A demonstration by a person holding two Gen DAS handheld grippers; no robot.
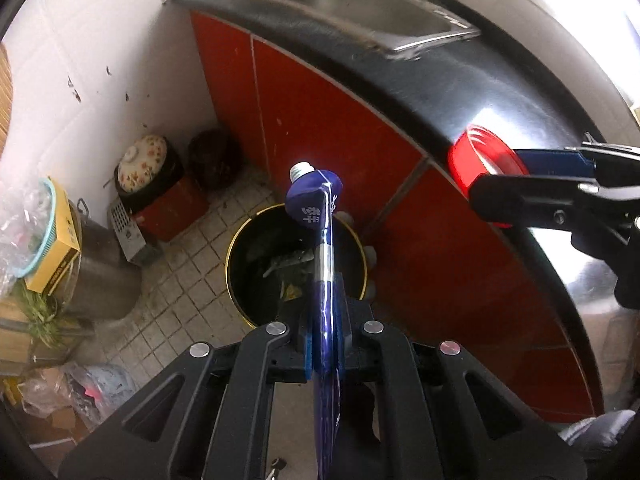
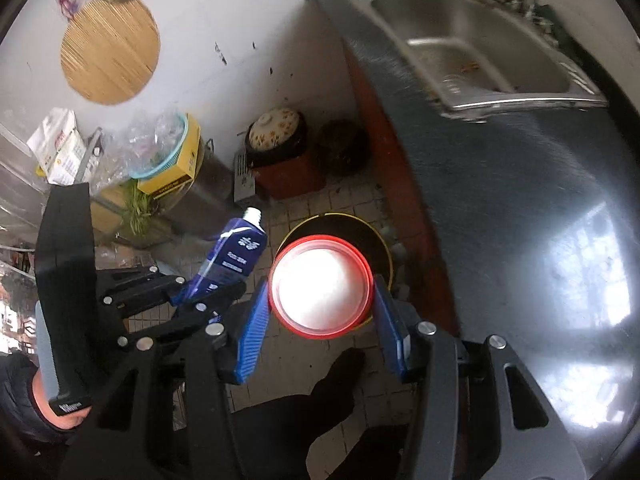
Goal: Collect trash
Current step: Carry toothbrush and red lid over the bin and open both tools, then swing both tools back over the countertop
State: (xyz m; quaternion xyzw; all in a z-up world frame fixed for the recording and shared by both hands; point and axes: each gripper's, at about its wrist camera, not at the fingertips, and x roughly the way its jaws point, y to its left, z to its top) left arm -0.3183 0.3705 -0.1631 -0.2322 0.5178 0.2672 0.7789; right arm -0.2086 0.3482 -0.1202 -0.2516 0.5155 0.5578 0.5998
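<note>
My left gripper (image 1: 325, 320) is shut on a blue squeeze pouch (image 1: 316, 204) with a white screw spout, held edge-on above a black trash bin (image 1: 240, 280) with a yellow rim on the tiled floor. The pouch also shows in the right wrist view (image 2: 236, 258), left of my right gripper (image 2: 320, 300). That gripper is shut on a red plastic cup (image 2: 322, 286), open mouth facing the camera, held over the bin (image 2: 380, 236). In the left wrist view the cup (image 1: 486, 168) and right gripper (image 1: 500, 178) sit at the counter's edge.
A black countertop (image 1: 460, 76) with a steel sink (image 1: 348, 4) tops red cabinet doors (image 1: 320, 120) right of the bin. A lidded pot on a red box (image 1: 160, 184), a dark jar (image 1: 214, 158), a metal pot (image 1: 100, 280) and bags crowd the floor on the left.
</note>
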